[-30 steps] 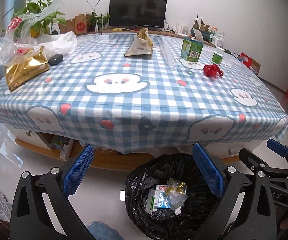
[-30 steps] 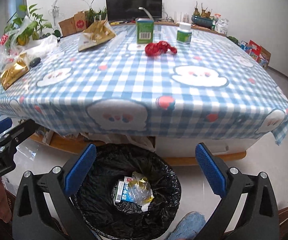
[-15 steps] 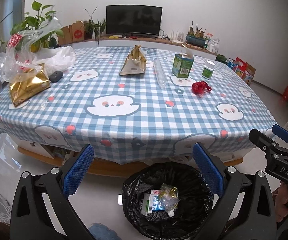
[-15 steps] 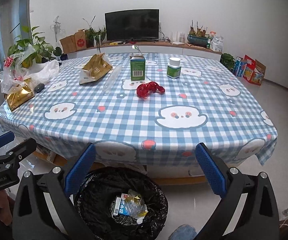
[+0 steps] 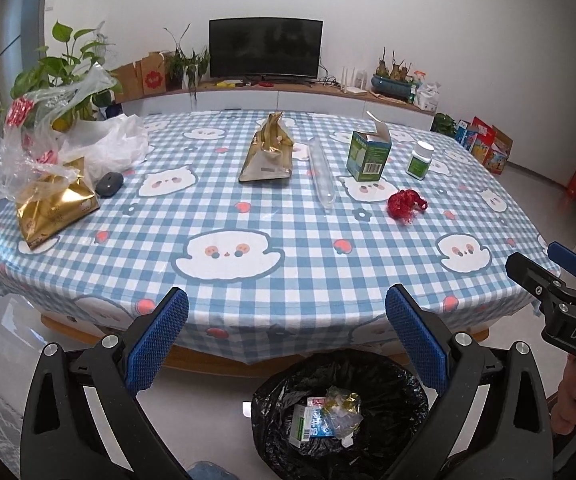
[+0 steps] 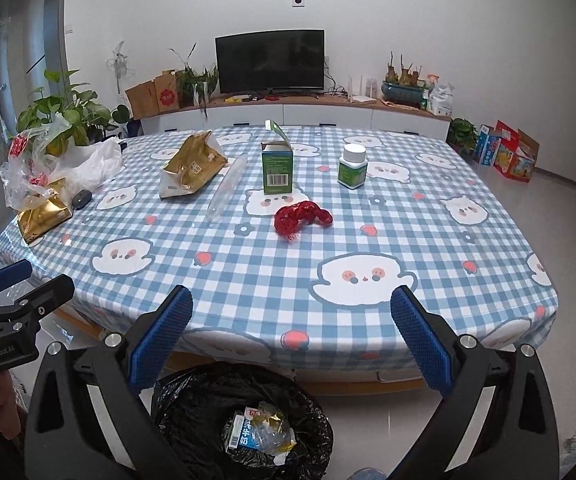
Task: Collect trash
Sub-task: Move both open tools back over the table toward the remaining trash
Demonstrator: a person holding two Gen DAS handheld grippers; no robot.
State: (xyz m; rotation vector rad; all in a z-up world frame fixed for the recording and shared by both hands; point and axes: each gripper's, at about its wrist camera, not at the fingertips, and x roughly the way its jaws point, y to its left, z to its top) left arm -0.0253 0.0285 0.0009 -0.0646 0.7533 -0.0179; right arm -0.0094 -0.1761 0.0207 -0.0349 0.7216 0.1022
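Observation:
A bin lined with a black bag (image 5: pixel 388 384) (image 6: pixel 191 404) stands on the floor at the table's near edge, holding a carton and crumpled wrappers (image 5: pixel 324 416) (image 6: pixel 259 432). On the checked tablecloth lie a red crumpled net (image 5: pixel 406 203) (image 6: pixel 302 218), a gold bag (image 5: pixel 267 154) (image 6: pixel 191 164), a clear plastic tube (image 5: pixel 322 172) (image 6: pixel 227 186), an open green box (image 5: pixel 368 156) (image 6: pixel 277 170) and a small white-capped bottle (image 5: pixel 420 160) (image 6: pixel 352 166). My left gripper (image 5: pixel 285 340) and right gripper (image 6: pixel 292 340) are both open and empty, held above the bin, short of the table.
At the table's left end are a second gold bag (image 5: pixel 53 208), clear and white plastic bags (image 5: pixel 99 144), a grey mouse (image 5: pixel 109 184) and a potted plant (image 5: pixel 63 80). A TV (image 5: pixel 265 48) on a low cabinet stands behind. Boxes (image 5: pixel 484 144) sit on the floor at right.
Both grippers have risen and pulled back from the bin, so more of the tabletop shows. Both stay open and empty.

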